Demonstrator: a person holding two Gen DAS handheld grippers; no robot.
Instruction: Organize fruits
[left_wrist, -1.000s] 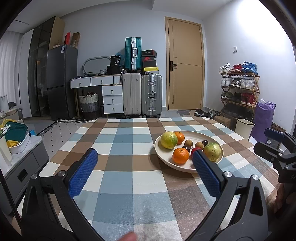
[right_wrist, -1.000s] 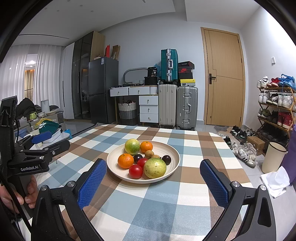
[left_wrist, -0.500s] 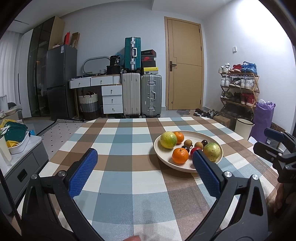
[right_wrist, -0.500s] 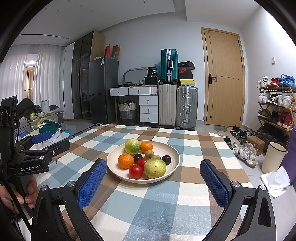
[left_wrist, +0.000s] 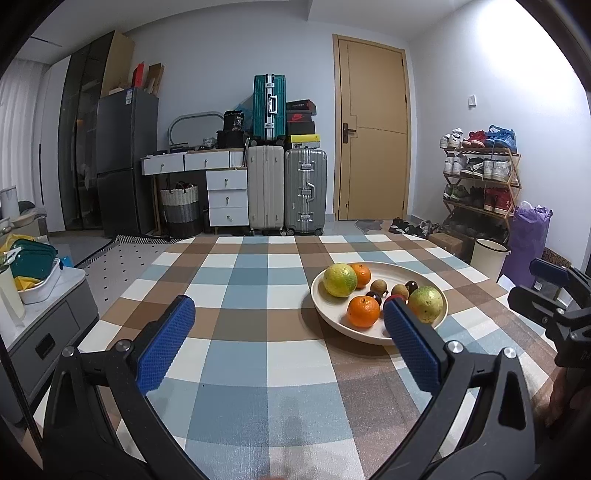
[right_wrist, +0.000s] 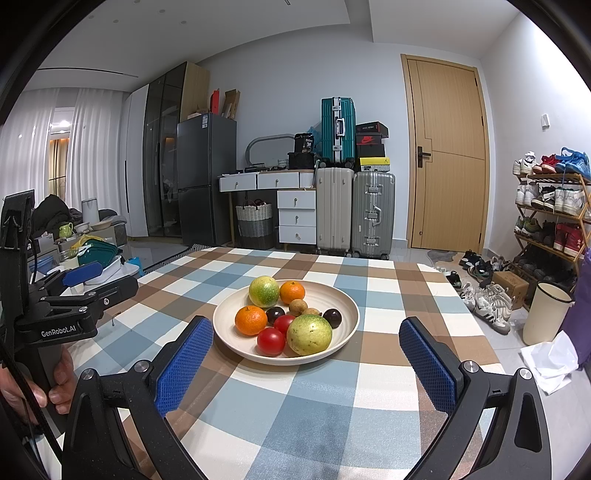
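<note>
- Right wrist view: plate (right_wrist: 221, 314) of fruits frame centre, dead ahead between wide, empty right gripper (right_wrist: 306, 365) fingers.
- Left gripper (left_wrist: 288, 347) wide, empty; plate off toward its right finger, so right looks better placed.

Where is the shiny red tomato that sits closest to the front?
In the right wrist view, the round red tomato lies at the near edge of the cream plate, between the orange tangerine and the big yellow-green fruit.
</note>
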